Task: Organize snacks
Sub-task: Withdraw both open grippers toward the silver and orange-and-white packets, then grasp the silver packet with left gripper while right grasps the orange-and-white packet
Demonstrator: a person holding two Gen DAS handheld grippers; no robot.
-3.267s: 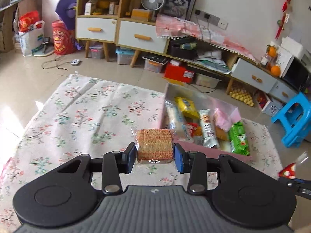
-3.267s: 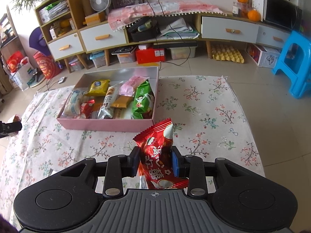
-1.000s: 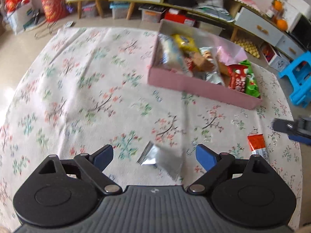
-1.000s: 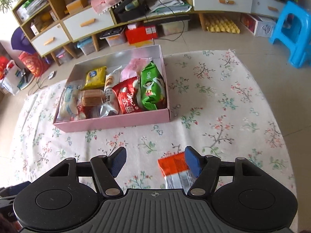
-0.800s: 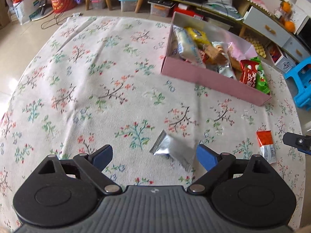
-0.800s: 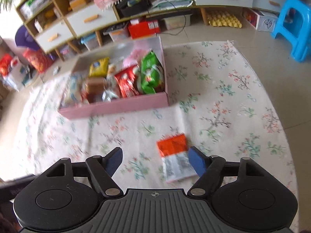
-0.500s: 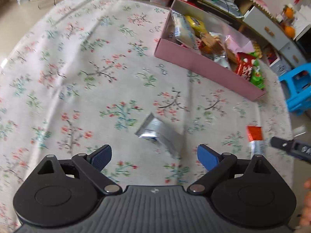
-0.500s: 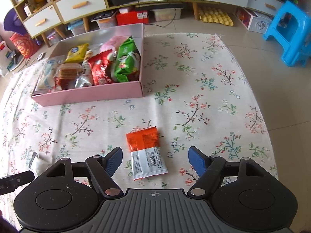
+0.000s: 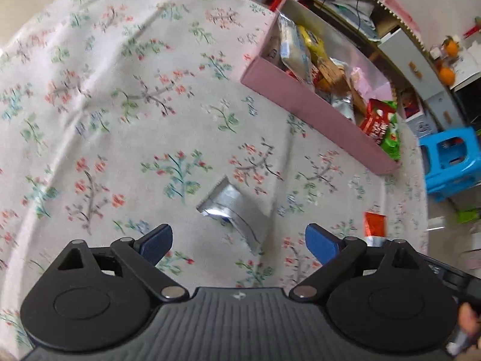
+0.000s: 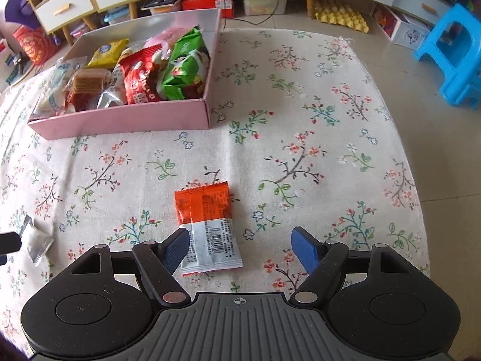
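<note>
Now my left gripper (image 9: 239,239) hangs with its jaws spread wide and holding nothing, though they have just been closing a little, over a silver packet (image 9: 233,210) lying flat on the floral cloth (image 9: 126,114). My right gripper (image 10: 239,248) is likewise spread and empty, above an orange-and-white packet (image 10: 209,227) that lies nearer its left finger. Both packets rest well short of the pink box (image 10: 126,118) of snacks.
</note>
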